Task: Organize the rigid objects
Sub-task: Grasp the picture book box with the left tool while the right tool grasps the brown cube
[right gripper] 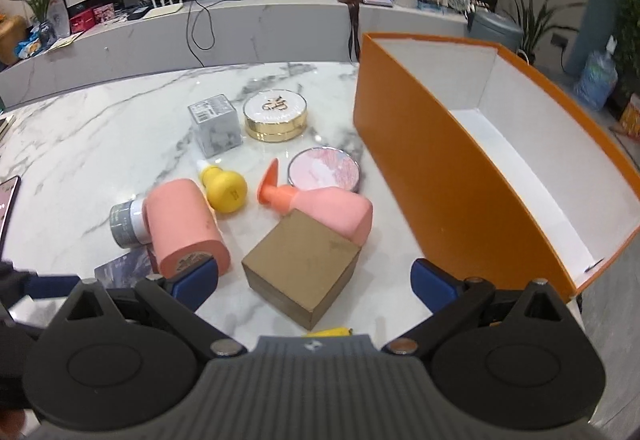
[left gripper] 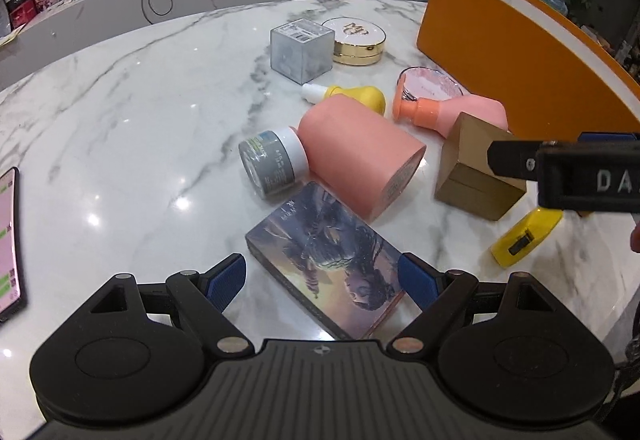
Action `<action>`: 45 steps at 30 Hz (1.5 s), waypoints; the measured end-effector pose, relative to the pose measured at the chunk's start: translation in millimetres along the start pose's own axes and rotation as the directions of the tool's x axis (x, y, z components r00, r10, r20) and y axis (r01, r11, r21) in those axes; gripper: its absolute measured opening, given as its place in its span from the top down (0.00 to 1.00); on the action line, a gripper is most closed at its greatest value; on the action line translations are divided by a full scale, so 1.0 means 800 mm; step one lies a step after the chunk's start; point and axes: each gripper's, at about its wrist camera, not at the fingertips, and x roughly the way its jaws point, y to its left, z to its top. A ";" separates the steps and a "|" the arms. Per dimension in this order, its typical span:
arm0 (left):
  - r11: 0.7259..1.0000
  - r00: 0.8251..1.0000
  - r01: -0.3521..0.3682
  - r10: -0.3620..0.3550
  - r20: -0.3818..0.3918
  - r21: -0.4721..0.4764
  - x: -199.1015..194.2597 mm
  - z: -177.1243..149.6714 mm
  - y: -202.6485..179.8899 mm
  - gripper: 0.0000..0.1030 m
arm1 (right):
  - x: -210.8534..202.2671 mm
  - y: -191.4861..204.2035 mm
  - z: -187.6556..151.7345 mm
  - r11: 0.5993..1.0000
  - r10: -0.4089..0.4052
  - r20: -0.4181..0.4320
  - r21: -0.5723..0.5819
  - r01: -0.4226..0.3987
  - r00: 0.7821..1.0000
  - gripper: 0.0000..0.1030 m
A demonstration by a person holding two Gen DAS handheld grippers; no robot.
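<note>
A white marble worktop (left gripper: 132, 111) with grey veining carried the lot, glossy enough to throw back the ceiling lights; behind it ran a pale counter with a router (right gripper: 162, 1) and trailing cable, a dark screen above, potted plants off to the side; the landmark was the orange box (right gripper: 436, 175), open-topped, white inside, standing at the worktop's right edge. Just left of the orange box lay a flat round pink compact (right gripper: 324, 171); farther left a gold-rimmed white compact (right gripper: 276, 111) and a marbled grey cube box (right gripper: 214, 125). Nearer the cameras than those, a coral pump bottle (right gripper: 324, 205) lay on its side, long axis across the worktop, orange nozzle pointing away from the orange box; a small yellow bottle (right gripper: 224, 187) lay toppled too, white tip aimed at the far counter; a big matte pink cylinder (right gripper: 186, 228) lay on its side, flat end toward the right camera, with a grey jar (right gripper: 126, 226) touching its far end. A brown cardboard cube (right gripper: 302, 268) sat against the pump bottle's base. A flat illustrated box (left gripper: 324, 260) lay farthest from the orange box, long axis diagonal. The left gripper (left gripper: 322, 280) hovered with jaws spread wide either side of that flat box's near end, gripping nothing; the right gripper (right gripper: 314, 284) had jaws wide apart, empty, flanking the cardboard cube.
</note>
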 end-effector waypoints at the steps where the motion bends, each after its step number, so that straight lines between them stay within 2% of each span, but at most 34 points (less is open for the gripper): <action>1: 1.000 1.000 0.009 -0.009 0.008 -0.014 0.001 -0.001 0.000 0.02 | 0.001 -0.002 0.000 1.000 0.004 -0.001 0.008 -0.004 1.000 0.03; 8: 0.998 1.000 0.017 -0.017 0.014 -0.054 0.008 0.004 0.000 0.02 | 0.015 -0.005 0.001 0.999 0.015 -0.028 0.036 -0.014 1.000 0.03; 11: 0.997 1.000 0.014 -0.013 0.018 -0.074 0.009 0.004 0.001 0.02 | 0.026 -0.004 0.001 0.997 0.023 -0.051 0.075 -0.020 0.998 0.09; 13: 0.994 0.999 0.018 -0.015 0.031 -0.107 0.009 0.002 0.003 0.02 | 0.035 -0.002 0.001 0.995 -0.001 -0.074 0.104 0.009 0.997 0.13; 15: 0.992 0.999 0.026 -0.023 0.032 -0.120 0.011 -0.001 0.003 0.02 | 0.042 -0.002 0.002 0.991 -0.018 -0.089 0.131 0.029 0.996 0.13; 18: 0.992 0.999 0.026 -0.023 0.034 -0.120 0.013 -0.003 0.000 0.00 | 0.049 0.000 0.005 0.988 -0.001 -0.095 0.154 0.016 0.995 0.13; 22: 0.993 0.999 0.028 -0.025 0.025 -0.115 0.015 -0.001 0.001 0.00 | 0.057 0.012 0.008 0.991 -0.021 -0.106 0.129 0.035 0.994 0.16; 25: 0.994 0.999 0.040 -0.040 0.002 -0.097 0.015 0.001 0.006 0.00 | 0.065 0.016 0.006 0.993 -0.018 -0.118 0.112 0.032 0.993 0.23; 31: 0.996 0.998 0.059 -0.061 -0.026 -0.073 0.010 -0.005 0.028 0.00 | 0.068 0.009 0.004 0.995 0.015 -0.117 0.101 -0.004 0.993 0.24; 38: 1.000 1.000 0.021 -0.021 -0.013 -0.019 -0.003 -0.014 0.052 0.00 | 0.068 -0.001 0.001 0.995 0.051 -0.118 0.087 -0.040 0.992 0.25; 42: 1.000 1.000 0.011 -0.011 0.000 -0.021 -0.006 -0.016 0.065 0.00 | 0.070 0.004 0.002 0.997 0.040 -0.123 0.066 -0.032 0.992 0.25; 45: 0.998 0.999 0.049 -0.049 -0.002 -0.028 -0.006 -0.016 0.073 0.05 | 0.072 0.010 0.004 0.999 0.031 -0.122 0.047 -0.025 0.992 0.25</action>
